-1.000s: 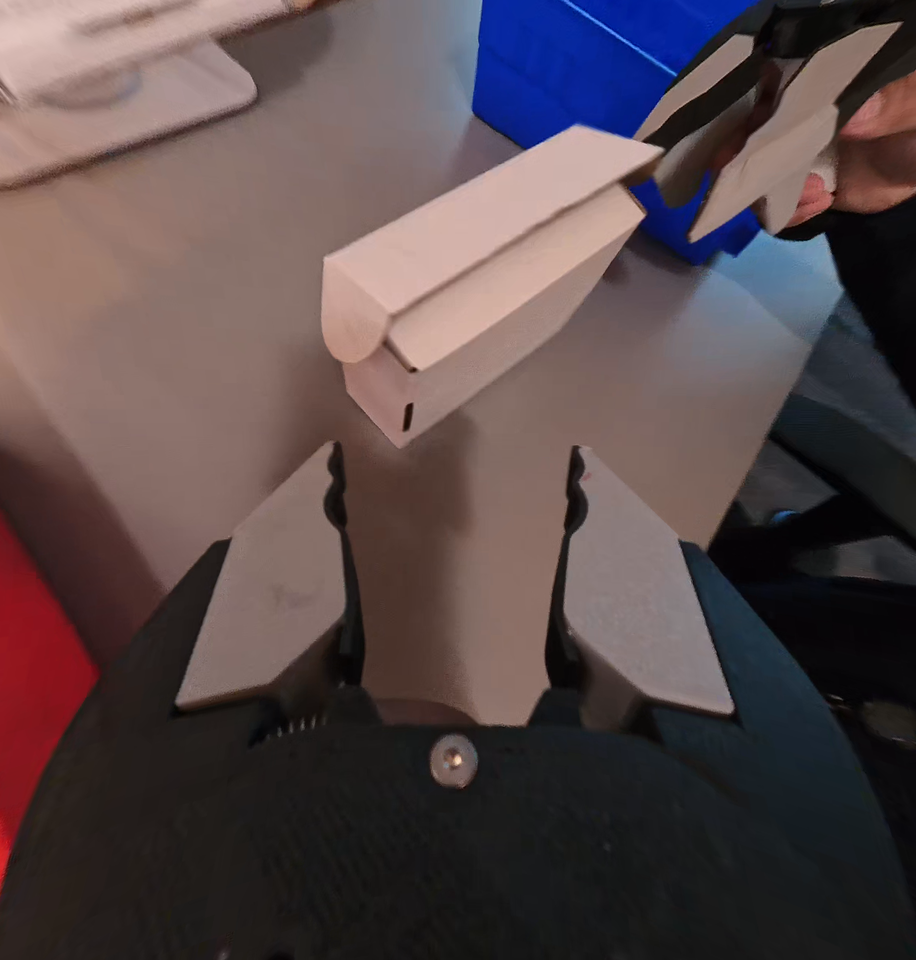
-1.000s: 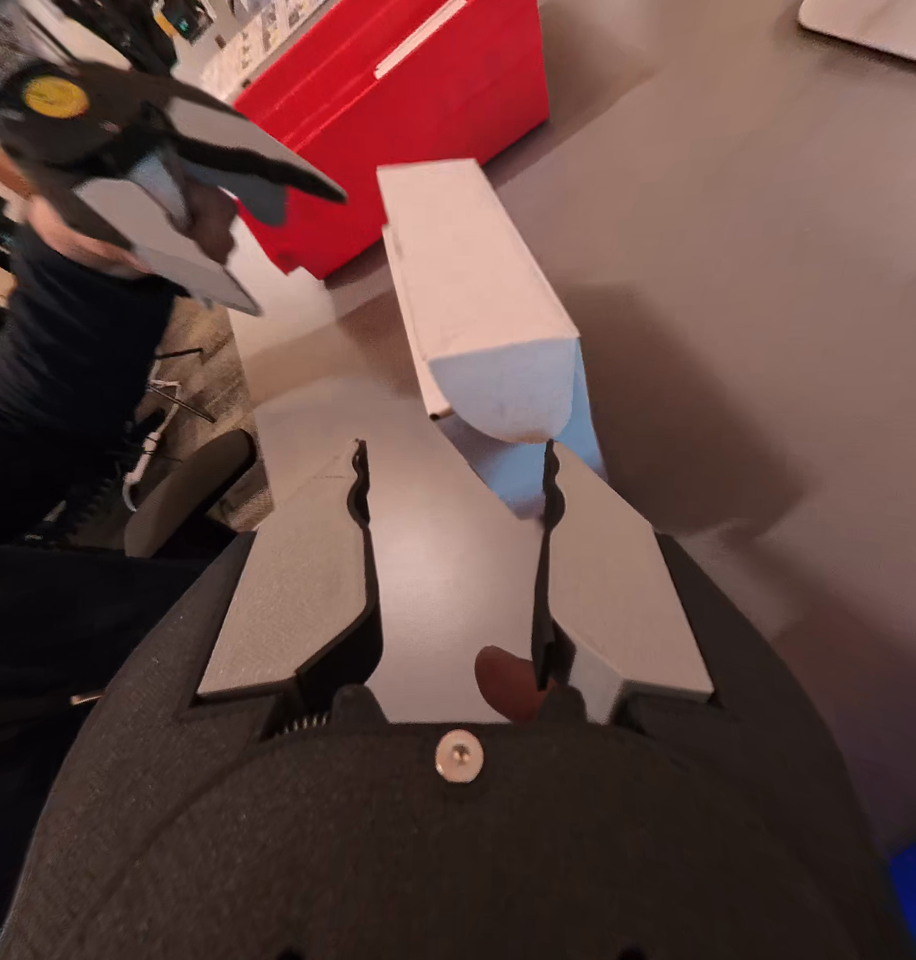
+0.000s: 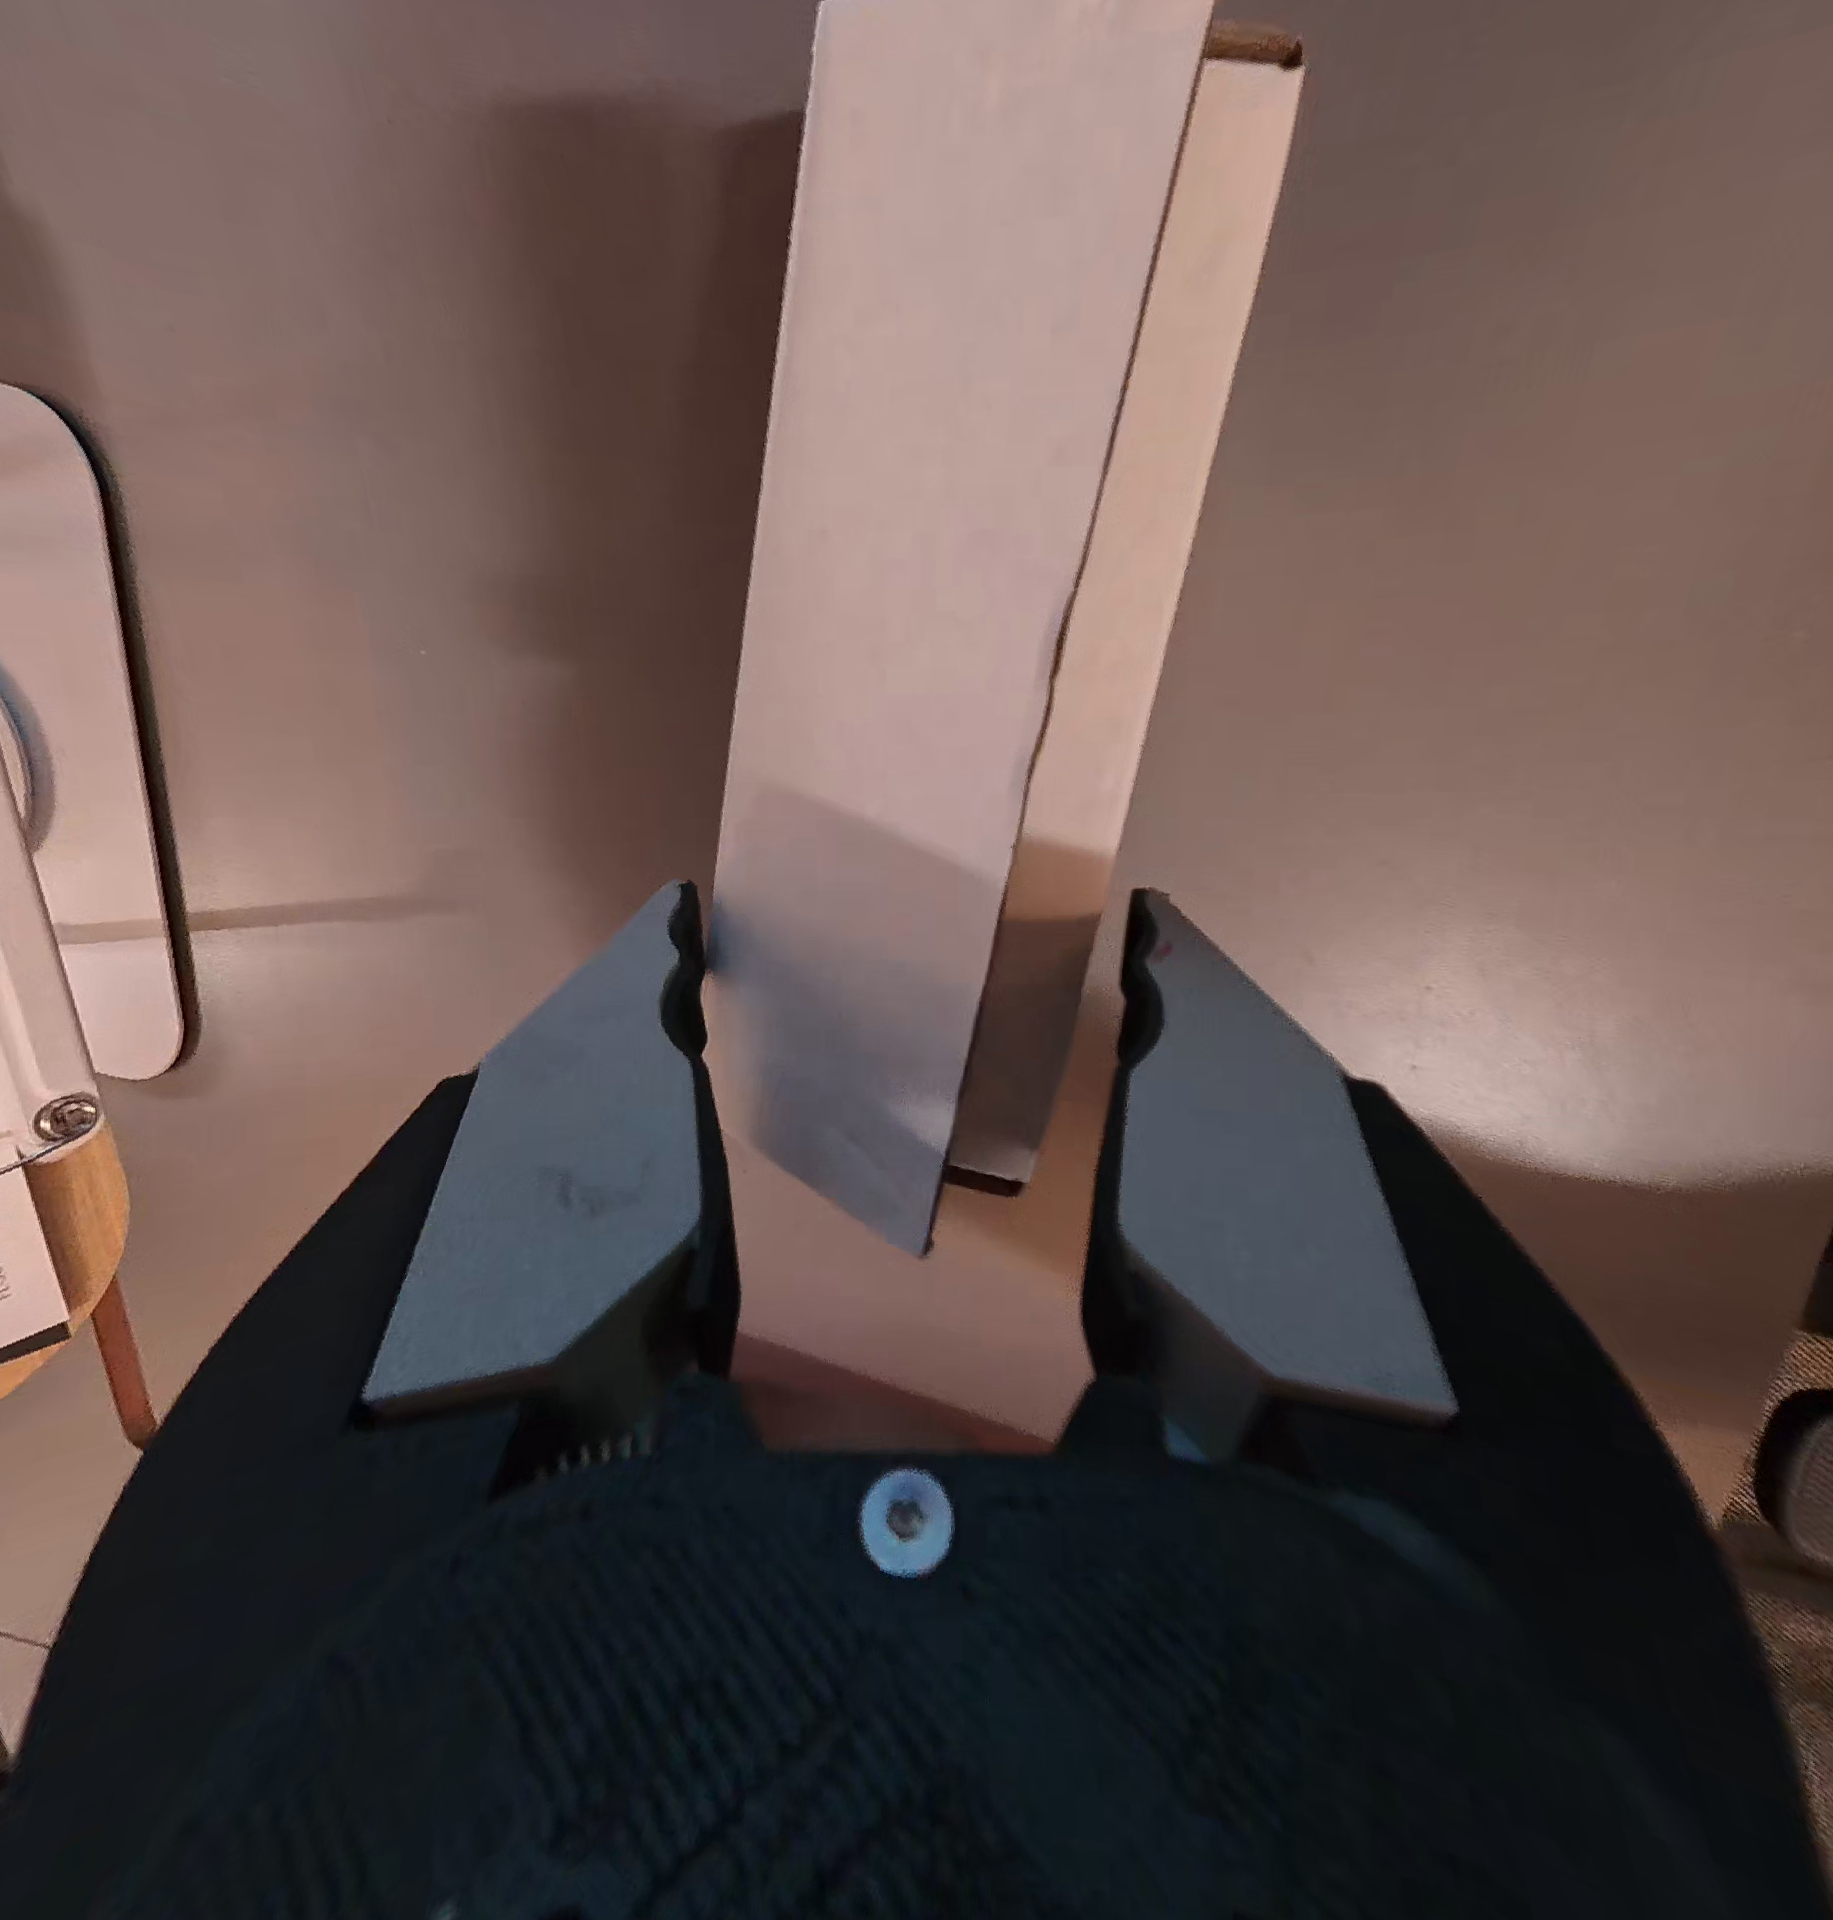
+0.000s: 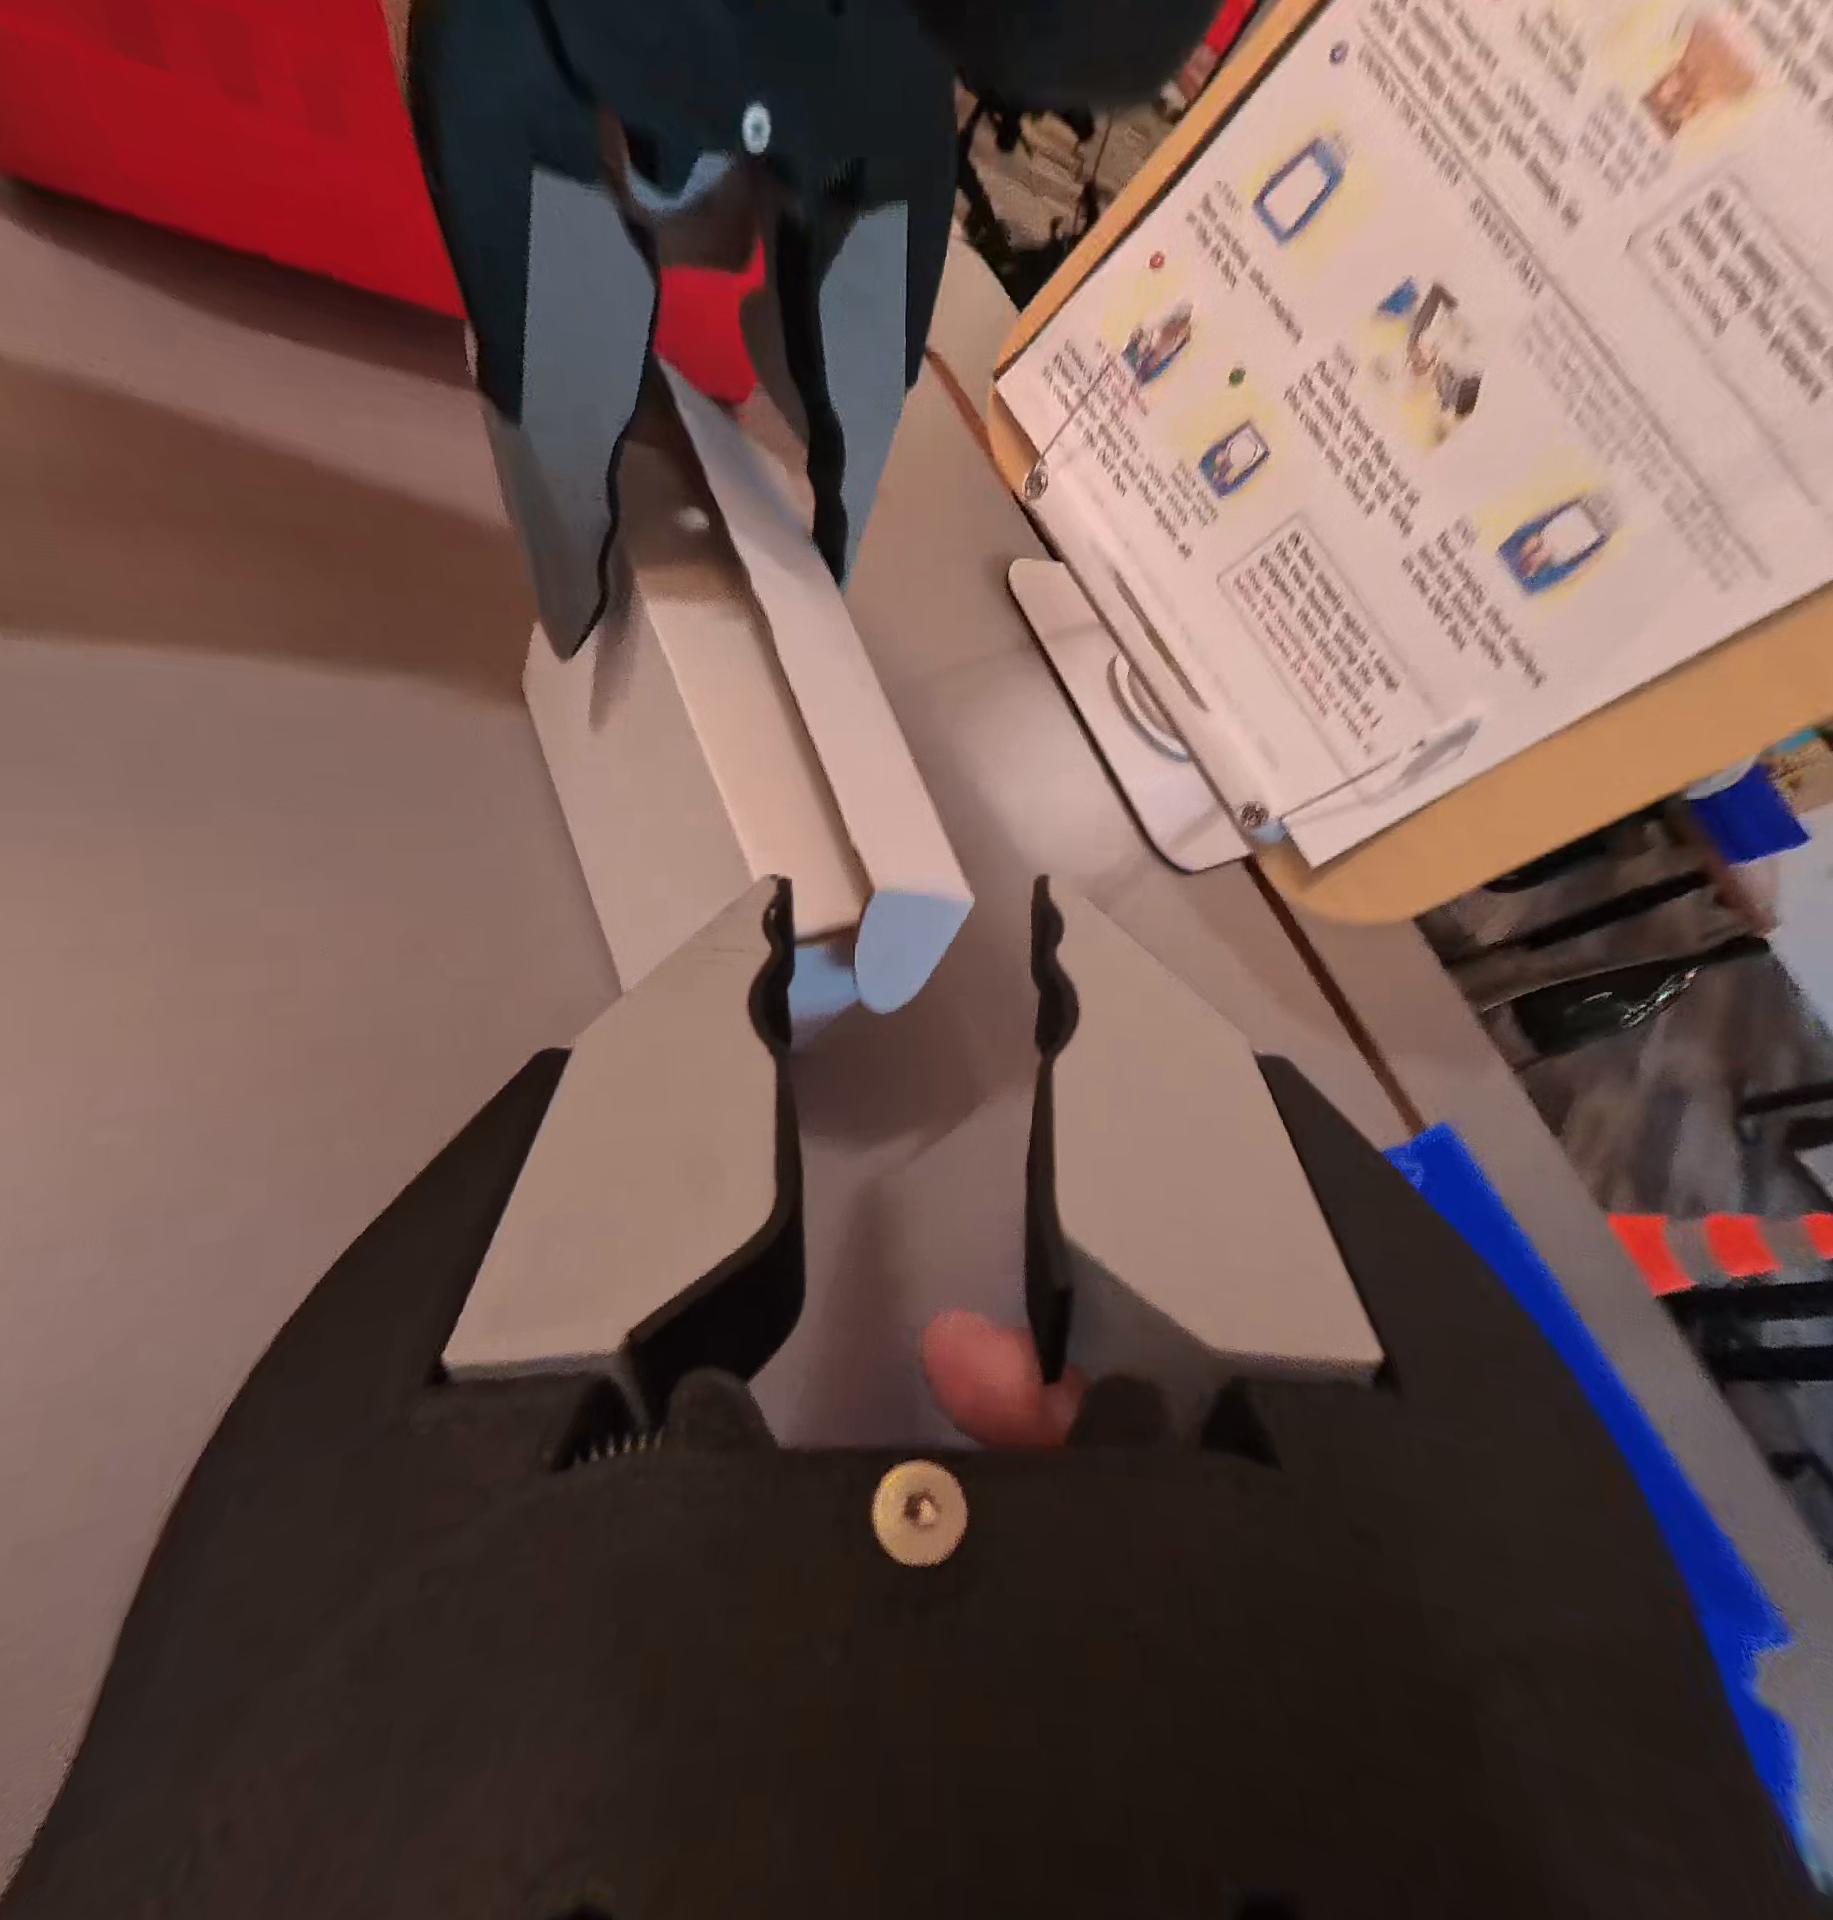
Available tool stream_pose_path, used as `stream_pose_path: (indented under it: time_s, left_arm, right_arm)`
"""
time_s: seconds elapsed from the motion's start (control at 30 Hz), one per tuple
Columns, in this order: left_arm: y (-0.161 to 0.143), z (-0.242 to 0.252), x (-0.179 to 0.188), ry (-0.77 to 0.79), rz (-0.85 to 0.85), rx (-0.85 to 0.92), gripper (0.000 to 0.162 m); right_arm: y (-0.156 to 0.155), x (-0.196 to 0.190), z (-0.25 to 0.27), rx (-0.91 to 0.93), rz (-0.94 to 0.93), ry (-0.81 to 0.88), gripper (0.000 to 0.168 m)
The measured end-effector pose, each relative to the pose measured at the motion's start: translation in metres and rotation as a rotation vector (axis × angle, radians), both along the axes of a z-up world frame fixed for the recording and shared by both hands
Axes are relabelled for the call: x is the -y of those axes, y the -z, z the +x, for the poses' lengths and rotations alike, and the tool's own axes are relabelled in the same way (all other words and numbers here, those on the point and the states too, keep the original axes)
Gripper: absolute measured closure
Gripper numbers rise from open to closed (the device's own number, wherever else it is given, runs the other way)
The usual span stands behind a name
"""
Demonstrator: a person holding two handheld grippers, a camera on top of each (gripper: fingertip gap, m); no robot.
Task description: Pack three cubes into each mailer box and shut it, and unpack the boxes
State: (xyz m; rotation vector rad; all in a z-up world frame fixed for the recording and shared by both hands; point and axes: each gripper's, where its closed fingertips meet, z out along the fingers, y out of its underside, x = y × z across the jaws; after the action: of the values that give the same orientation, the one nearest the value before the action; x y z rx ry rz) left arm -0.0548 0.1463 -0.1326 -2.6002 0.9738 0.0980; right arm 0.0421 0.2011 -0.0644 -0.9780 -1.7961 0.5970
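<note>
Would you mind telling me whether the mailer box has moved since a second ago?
Yes. The mailer box was held tilted above the table; now it lies flat on it, between both grippers with open jaws.

The mailer box (image 3: 922, 582) is smooth, matt white cardboard with a raw brown cut edge. Both tongs, left (image 3: 912, 966) and right (image 4: 907, 966), have matt grey fingers (image 3: 579, 1174) in ribbed black plastic bodies, each with a shiny metal screw. The worktop (image 3: 1514, 520) is smooth grey with a soft sheen. A printed paper sheet (image 4: 1494, 343) lies on a light wooden board (image 4: 1577, 790).
</note>
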Motion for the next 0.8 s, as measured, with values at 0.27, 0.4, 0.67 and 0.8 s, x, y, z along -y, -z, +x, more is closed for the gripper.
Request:
stream_pose_path:
  time_s: [0.27, 0.4, 0.67, 0.8]
  left_arm:
    - [-0.001, 0.007, 0.006, 0.029, 0.052, 0.003, 0.091]
    - [-0.002, 0.015, 0.009, 0.065, 0.108, 0.043, 0.092]
    - [-0.003, 0.019, 0.015, 0.084, 0.174, 0.069, 0.095]
    - [-0.003, 0.022, 0.016, 0.076, 0.151, 0.038, 0.096]
  right_arm:
    - [0.019, 0.014, -0.037, 0.218, 0.226, -0.141, 0.133]
    - [0.029, 0.023, -0.039, 0.329, 0.183, -0.242, 0.152]
    - [0.016, 0.026, -0.042, 0.502, -0.121, -0.345, 0.162]
    - [0.013, 0.024, -0.042, 0.74, -0.504, -0.34, 0.155]
